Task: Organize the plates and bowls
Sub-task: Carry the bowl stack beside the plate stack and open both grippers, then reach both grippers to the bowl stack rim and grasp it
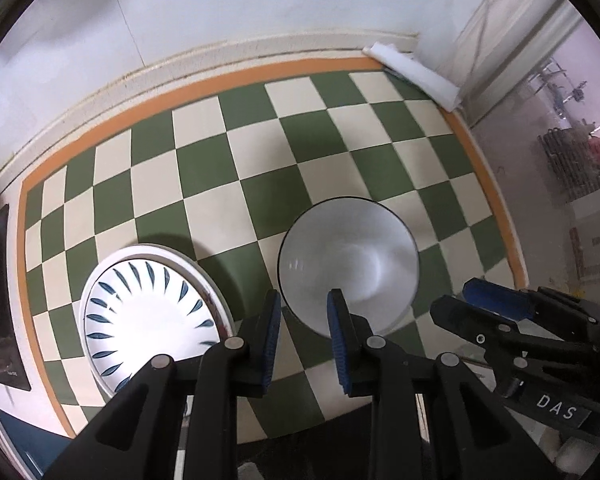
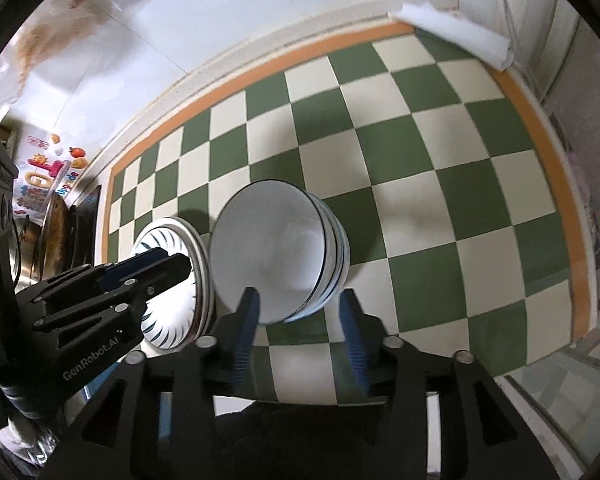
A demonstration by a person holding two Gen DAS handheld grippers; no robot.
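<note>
Left tongs fill the bottom centre of the left wrist view, jaws apart, holding nothing; the near rim of the white bowl sits between the blue pads. Bowl is centre-right on the green-checked worktop. Blue-leaf plates are stacked lower left, just beside the bowl. Right tongs enter lower right; can't tell their gap here.

Right wrist view: right tongs bottom centre, jaws wide, nothing gripped. Stacked bowls mid-frame just beyond the tips. Plate stack to their left, partly hidden by the left tongs.
</note>
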